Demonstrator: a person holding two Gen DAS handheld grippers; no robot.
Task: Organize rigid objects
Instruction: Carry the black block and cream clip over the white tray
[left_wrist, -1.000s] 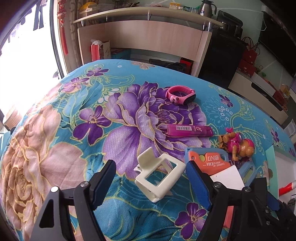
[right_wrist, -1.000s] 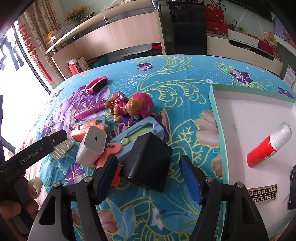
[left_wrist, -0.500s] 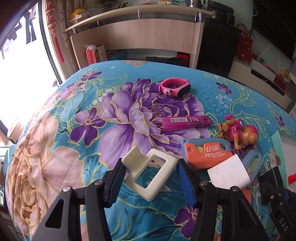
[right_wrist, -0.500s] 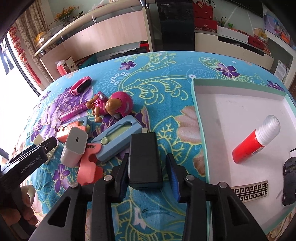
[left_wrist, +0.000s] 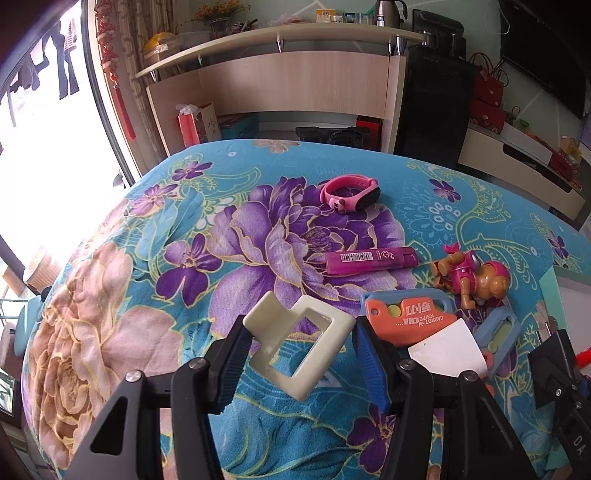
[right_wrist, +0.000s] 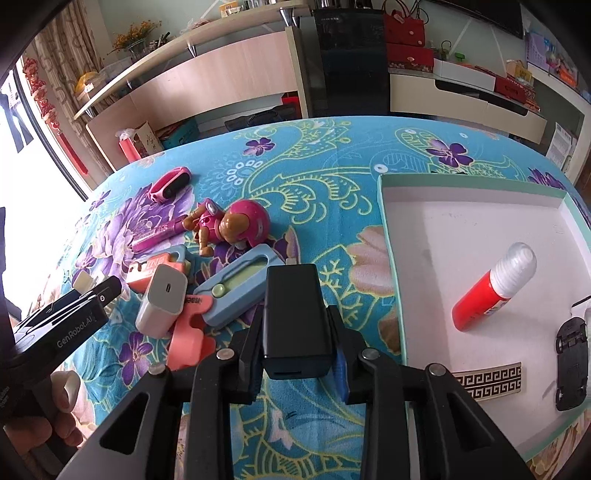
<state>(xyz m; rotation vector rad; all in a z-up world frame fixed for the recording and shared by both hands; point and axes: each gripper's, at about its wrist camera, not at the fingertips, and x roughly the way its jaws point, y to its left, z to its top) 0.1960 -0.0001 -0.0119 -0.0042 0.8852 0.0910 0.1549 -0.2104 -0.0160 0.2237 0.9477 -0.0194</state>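
My left gripper (left_wrist: 301, 356) is shut on a cream plastic holder (left_wrist: 299, 341) and holds it above the floral blanket. My right gripper (right_wrist: 297, 354) is shut on a black rectangular box (right_wrist: 293, 319), lifted off the blanket. Loose on the blanket lie a pink wristband (left_wrist: 349, 192), a magenta marker (left_wrist: 371, 260), a pink toy pup (left_wrist: 472, 278), an orange carrot knife (left_wrist: 406, 319), a white charger (right_wrist: 162, 301) and a blue cutter (right_wrist: 236, 290). A white tray (right_wrist: 436, 229) at the right holds a red glue bottle (right_wrist: 493, 288) and a black toy car (right_wrist: 570, 363).
The floral blanket (left_wrist: 155, 266) covers the whole surface. A pink plastic piece (right_wrist: 188, 341) lies beside the blue cutter. Behind stand a wooden shelf desk (left_wrist: 295, 85) and a black cabinet (right_wrist: 347, 59). The left gripper's body (right_wrist: 62, 325) shows at the left of the right wrist view.
Both grippers closed from open: the left on the cream holder, the right on the black box. Both objects now sit higher off the blanket.
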